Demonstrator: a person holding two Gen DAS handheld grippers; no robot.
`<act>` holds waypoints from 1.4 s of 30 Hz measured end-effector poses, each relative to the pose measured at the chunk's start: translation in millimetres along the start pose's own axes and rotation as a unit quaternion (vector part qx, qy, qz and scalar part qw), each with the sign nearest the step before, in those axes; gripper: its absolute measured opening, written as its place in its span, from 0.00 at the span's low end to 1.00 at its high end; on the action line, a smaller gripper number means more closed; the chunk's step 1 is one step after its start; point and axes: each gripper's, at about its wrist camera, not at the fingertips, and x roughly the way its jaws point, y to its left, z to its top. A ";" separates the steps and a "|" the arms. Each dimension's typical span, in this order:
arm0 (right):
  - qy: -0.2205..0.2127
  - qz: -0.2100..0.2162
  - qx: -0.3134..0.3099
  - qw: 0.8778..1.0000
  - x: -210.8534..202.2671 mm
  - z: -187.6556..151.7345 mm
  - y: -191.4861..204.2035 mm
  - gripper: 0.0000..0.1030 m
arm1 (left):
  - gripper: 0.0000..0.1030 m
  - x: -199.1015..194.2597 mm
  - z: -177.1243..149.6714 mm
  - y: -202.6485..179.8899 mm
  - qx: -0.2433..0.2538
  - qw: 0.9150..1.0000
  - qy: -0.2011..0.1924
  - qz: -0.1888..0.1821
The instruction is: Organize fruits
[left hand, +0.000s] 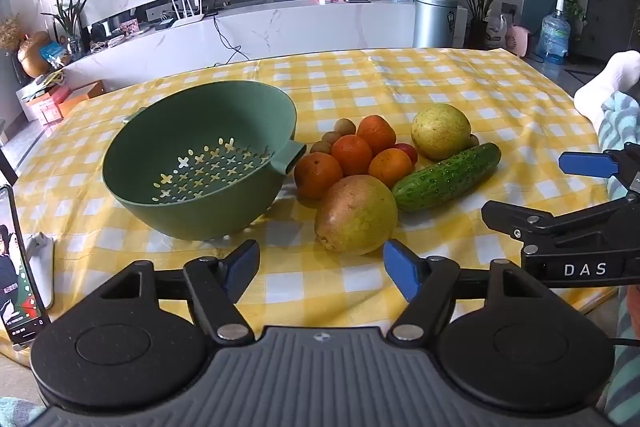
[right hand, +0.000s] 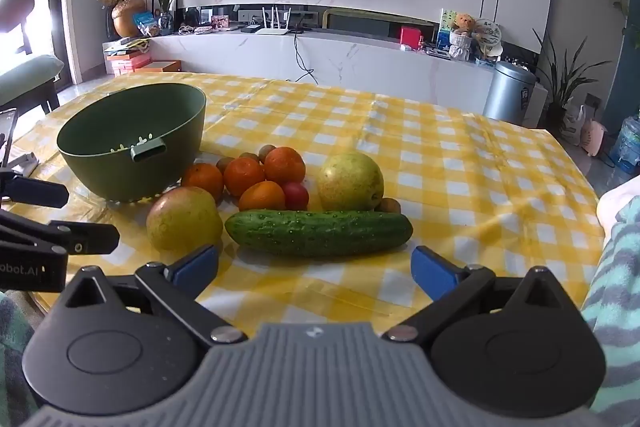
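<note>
Left wrist view. One green colander bowl (left hand: 200, 163) is seen on the yellow-checked bench (left hand: 440, 79), tipped toward the camera, its handle tab pointing right at the fruit. Just right of it a cluster is laid out: four tangerines (left hand: 352, 155), touching one another; two large yellow-green mangoes, the near one (left hand: 356, 214) at the front of the cluster, the far one (left hand: 441, 131) behind; one cucumber (left hand: 446, 176), long axis running diagonally from lower left to upper right; one small red fruit (left hand: 407, 151); at least three small brown fruits (left hand: 344, 127) behind the tangerines. The left tongs (left hand: 320, 263) are held apart and angled down over the bench edge, nothing between the blue pads. The right tongs (left hand: 536, 187) are seen at the right edge, likewise apart.

Right wrist view. The cucumber (right hand: 319, 233) is found nearest, long axis lying crosswise, left to right. The right tongs (right hand: 314, 269) are spread wide just short of it, tilted downward, holding nothing. One mango (right hand: 184, 219) is set at its left end, one (right hand: 350, 182) behind it. The colander bowl (right hand: 132, 143) is placed at left.
</note>
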 end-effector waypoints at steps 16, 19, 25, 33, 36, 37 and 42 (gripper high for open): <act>-0.001 0.001 0.003 1.000 0.2 -2.9 -3.8 0.96 | 0.75 -1.2 -1.6 -2.1 0.000 1.000 0.009 -0.001; 0.000 0.001 0.003 1.000 -0.1 -2.6 -3.5 0.96 | 0.75 -1.9 -1.7 -1.8 0.001 1.000 0.009 -0.002; 0.000 0.000 0.005 1.000 0.9 -3.7 -3.6 0.96 | 0.75 -3.0 -0.9 -1.8 0.002 1.000 0.009 -0.002; 0.003 -0.001 0.006 1.000 1.1 -5.6 -4.0 0.96 | 0.75 -2.7 -1.1 -2.3 0.003 1.000 0.008 -0.002; 0.005 0.000 0.009 1.000 2.3 -7.1 -4.4 0.96 | 0.75 -3.1 -1.9 -3.9 0.004 1.000 0.009 -0.003; 0.005 0.000 0.009 1.000 2.5 -7.5 -4.3 0.96 | 0.75 -3.1 -1.9 -3.9 0.004 1.000 0.009 -0.003; 0.008 0.000 0.011 1.000 3.8 -7.8 -5.5 0.96 | 0.75 -3.3 -3.2 -6.1 0.006 1.000 0.009 -0.004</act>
